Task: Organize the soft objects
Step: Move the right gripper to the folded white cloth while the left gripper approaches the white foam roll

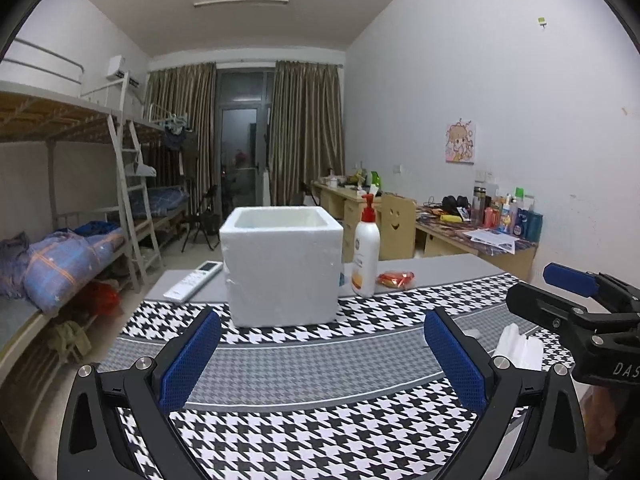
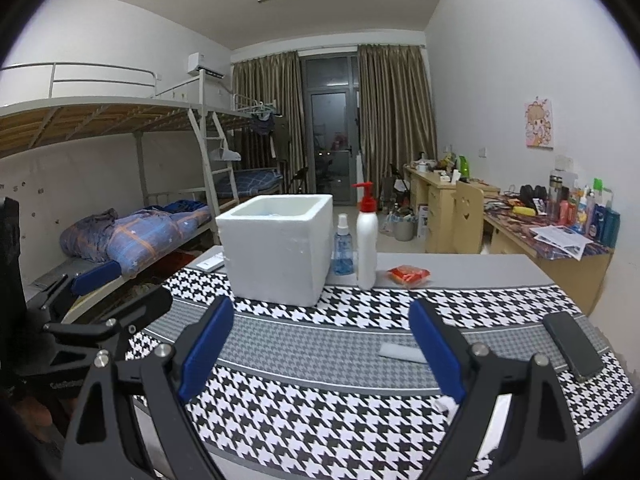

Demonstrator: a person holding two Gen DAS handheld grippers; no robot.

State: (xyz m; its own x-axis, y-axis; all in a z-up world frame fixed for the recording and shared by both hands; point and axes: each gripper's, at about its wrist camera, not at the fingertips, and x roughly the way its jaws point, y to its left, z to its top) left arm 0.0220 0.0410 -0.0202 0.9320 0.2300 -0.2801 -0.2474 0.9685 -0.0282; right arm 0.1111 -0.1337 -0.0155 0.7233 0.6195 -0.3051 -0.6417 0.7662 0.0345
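The left tool (image 1: pixel 322 354) is a black frame with two arms, each carrying a textured blue pad on its inner face. Round silver screws sit at the arm joints, and triangular cut-outs pierce the lower frame. The right tool (image 2: pixel 322 346) has the same black frame, blue pads and silver screws. Seen from the left wrist view, its body bears white letters "DAS", cut off at the edge.

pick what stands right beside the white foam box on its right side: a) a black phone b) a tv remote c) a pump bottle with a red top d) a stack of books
c: the pump bottle with its red top stands upright just right of the foam box, next to a small blue spray bottle.
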